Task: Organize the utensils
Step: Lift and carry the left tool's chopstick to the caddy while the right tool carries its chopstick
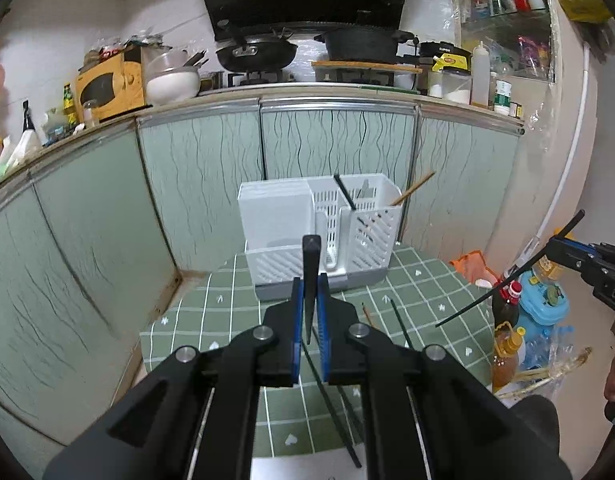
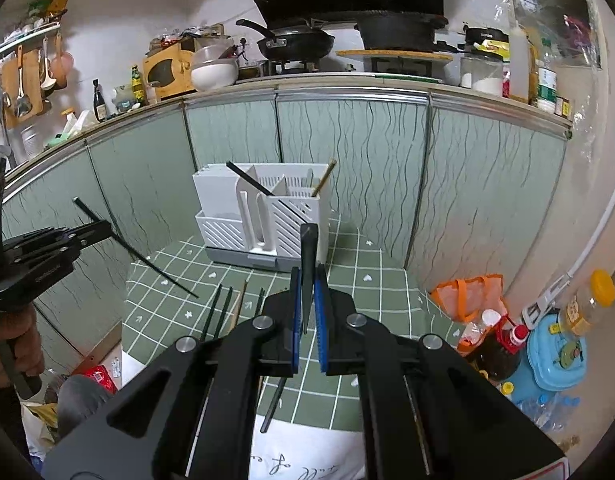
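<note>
Above the green-checked desk [image 1: 211, 320], mid-carry with one stick per hand. Left gripper [image 1: 310, 282] clamped tight on a black chopstick [image 1: 309, 256], pinched near its middle between the blue pads, thick end tipped up and forward. Right gripper [image 2: 307, 276] pinched shut the same way on a second black chopstick [image 2: 308, 248]; from the left wrist view, seen slanting across the right edge, clear of the cloth. Straight ahead, at the far end of the desk against the cabinet doors, a white utensil holder [image 1: 275, 216], with a dark chopstick [image 1: 345, 192] and a wooden chopstick [image 2: 325, 178] already leaning in its slotted right-hand compartment. Nearer, flat on the cloth, several loose chopsticks [image 2: 211, 312] waiting for their turn. Judged as the delivery step: picked up, not yet dropped in. Next, probably, bringing each stick over that right compartment, tipping it closer to upright so the thin end leads, lowering it past the rim, then parting the pads. Needs care to keep the two long sticks from crossing each other or knocking the ones already leaning there, so better one hand at a time.
</note>
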`<state>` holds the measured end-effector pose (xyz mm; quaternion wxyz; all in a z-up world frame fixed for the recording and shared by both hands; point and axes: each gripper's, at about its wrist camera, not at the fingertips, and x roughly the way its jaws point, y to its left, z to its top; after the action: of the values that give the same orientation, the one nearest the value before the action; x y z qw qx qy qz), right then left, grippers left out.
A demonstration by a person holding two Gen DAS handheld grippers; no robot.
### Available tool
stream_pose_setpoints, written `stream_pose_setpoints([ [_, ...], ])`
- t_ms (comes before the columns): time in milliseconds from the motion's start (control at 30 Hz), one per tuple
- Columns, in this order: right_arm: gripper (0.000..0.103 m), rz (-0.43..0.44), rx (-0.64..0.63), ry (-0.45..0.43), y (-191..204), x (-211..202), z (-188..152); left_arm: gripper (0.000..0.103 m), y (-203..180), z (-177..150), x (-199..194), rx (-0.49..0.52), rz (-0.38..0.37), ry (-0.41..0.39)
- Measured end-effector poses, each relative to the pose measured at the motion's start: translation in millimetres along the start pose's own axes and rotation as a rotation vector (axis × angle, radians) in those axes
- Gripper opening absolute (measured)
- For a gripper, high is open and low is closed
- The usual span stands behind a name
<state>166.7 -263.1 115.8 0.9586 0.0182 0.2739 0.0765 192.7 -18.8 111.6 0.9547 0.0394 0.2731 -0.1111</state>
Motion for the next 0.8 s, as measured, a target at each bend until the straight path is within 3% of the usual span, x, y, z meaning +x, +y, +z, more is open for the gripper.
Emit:
stream_pose_setpoints([
  [800,0.006,0.057,-0.04,-0.041,-10.8,38.9,111.1,0.008,-29.3,115.7,50.0,0.029,-0.184,-0.034],
])
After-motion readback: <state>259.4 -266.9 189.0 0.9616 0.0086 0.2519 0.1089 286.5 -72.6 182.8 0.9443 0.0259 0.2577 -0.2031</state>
